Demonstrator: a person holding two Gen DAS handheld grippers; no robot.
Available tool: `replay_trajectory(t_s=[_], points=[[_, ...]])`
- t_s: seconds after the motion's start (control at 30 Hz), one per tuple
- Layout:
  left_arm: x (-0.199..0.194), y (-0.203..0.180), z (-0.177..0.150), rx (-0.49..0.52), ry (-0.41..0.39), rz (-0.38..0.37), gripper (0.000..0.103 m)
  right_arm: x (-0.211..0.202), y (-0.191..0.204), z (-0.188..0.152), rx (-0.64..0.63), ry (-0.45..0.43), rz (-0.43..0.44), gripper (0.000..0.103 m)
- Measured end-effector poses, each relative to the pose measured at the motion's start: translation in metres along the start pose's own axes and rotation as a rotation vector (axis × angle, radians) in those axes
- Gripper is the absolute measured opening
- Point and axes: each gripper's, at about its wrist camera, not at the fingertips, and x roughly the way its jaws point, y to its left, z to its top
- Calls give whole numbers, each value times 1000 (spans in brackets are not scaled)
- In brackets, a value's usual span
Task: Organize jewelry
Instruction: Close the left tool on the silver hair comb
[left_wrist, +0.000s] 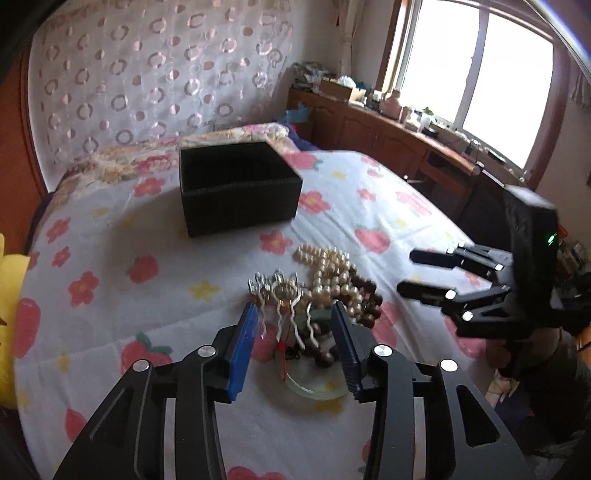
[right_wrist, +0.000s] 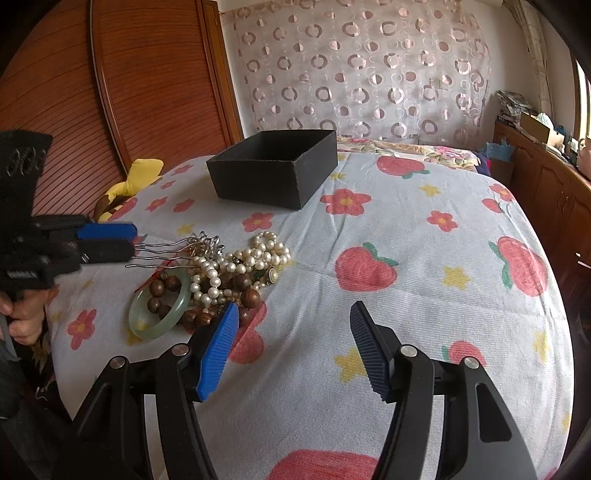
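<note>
Hairpin: silver, 2 or more wavy prongs, on the jewelry heap on the bedspread; probably light, stiff and slippery, best gripped across the prongs.
Left gripper: jaws apart around the prongs; contact unclear.
Right gripper: wide apart, empty, angled downward beside the heap.
Black box: open, well beyond.

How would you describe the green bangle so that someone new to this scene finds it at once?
Start at the black box on the flowered bedspread, then come toward the camera to the jewelry pile. At the pile's near left edge lies the pale green bangle, flat on the cloth, with brown wooden beads across it. It is the only smooth, solid, translucent ring; the rest are strung beads and pearls.
</note>
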Motion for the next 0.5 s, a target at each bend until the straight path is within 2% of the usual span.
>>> replay_trajectory(t_s=[0.17,0.37,0.5], points=[[11,15,23,14,4,37,40,0,0,0,1,-1,0,65],[52,43,35,3,124,50,40,0,0,0,2,-2,1,65],[64,43,37,23,169,13,40,0,0,-1,3,-2,1,65]])
